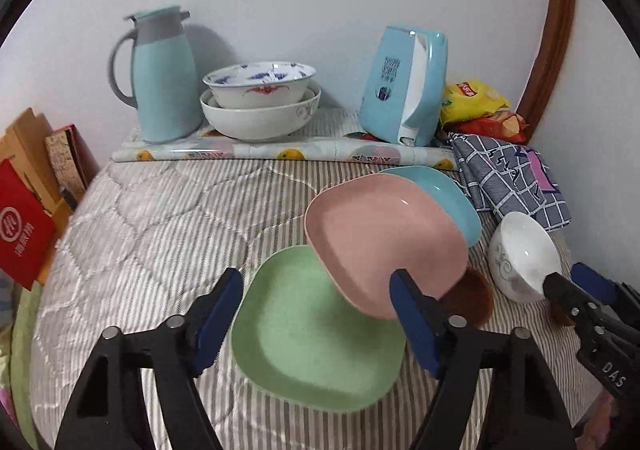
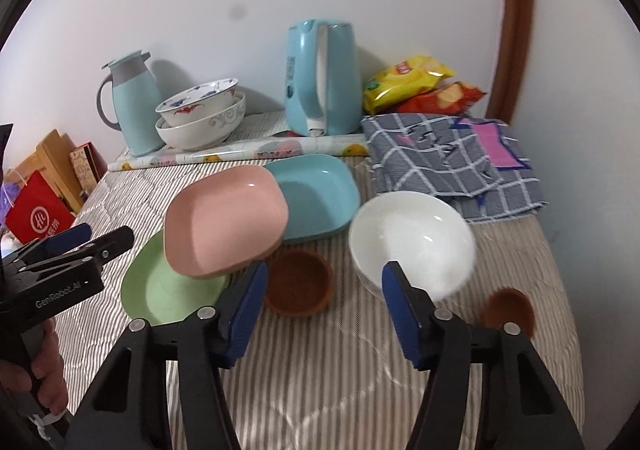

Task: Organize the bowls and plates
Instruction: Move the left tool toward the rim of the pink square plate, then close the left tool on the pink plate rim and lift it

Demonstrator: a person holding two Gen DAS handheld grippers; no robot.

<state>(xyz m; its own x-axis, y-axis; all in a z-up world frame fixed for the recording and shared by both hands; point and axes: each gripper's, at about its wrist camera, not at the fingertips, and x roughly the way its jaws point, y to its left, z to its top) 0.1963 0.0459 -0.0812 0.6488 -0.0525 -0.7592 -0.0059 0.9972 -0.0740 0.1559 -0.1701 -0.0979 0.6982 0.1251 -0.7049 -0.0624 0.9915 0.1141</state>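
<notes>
Three square plates (image 2: 224, 222), five bowls, two perhaps wooden; both grippers' fingers (image 2: 248, 306) apart, holding nothing.

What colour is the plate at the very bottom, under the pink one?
Green. The green plate shows best in the left wrist view, partly covered by the pink plate.

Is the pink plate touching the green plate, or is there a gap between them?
Touching. In the right wrist view, the pink plate lies tilted on the green plate, overlapping its rim with no gap showing.
</notes>
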